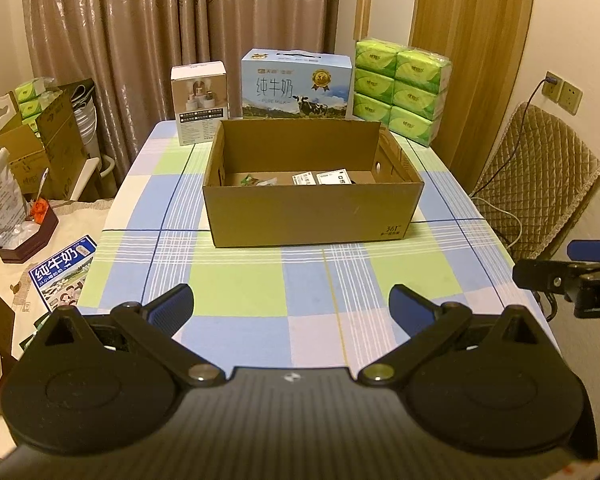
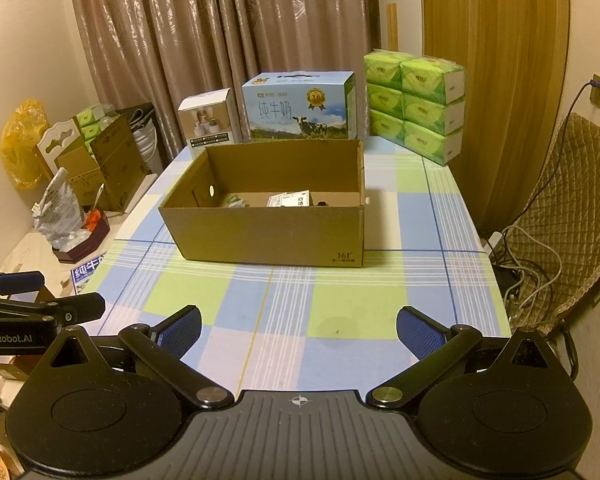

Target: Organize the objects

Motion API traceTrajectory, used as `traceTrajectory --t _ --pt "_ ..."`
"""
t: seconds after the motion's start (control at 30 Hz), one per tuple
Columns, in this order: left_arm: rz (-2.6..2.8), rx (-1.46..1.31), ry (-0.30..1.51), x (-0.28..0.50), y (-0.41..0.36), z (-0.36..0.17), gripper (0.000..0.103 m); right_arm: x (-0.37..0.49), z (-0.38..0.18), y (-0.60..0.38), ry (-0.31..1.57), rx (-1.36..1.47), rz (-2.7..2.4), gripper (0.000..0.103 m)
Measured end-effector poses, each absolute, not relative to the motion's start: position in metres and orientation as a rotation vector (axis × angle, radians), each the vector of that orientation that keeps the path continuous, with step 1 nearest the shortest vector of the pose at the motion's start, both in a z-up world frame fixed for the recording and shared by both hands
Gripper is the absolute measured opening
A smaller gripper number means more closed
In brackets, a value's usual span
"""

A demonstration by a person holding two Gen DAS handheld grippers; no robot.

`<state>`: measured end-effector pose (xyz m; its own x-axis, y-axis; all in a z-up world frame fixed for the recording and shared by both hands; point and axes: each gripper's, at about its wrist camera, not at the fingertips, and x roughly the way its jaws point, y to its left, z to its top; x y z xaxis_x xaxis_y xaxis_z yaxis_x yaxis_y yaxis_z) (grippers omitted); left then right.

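An open brown cardboard box stands in the middle of the checked tablecloth. Inside it lie a few small items: white labelled packets and a green wrapper. My left gripper hovers open over the near part of the table, nothing between its blue pads. My right gripper is also open and empty, at about the same distance from the box. Each gripper shows at the edge of the other's view.
Along the table's far edge stand a white product box, a blue milk carton case and a stack of green tissue packs. A padded chair is at the right, a cluttered side table at the left.
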<state>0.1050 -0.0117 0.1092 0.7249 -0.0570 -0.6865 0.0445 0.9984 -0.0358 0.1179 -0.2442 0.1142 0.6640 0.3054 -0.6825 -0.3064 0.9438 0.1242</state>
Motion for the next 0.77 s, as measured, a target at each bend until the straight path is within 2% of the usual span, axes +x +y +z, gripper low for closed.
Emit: traceTrajectory --t 0.77 --pt "-0.101 -0.063 0.738 0.1037 -0.0157 0.1122 0.102 0.1215 0.1123 -0.2435 0.766 -0.008 0.347 0.101"
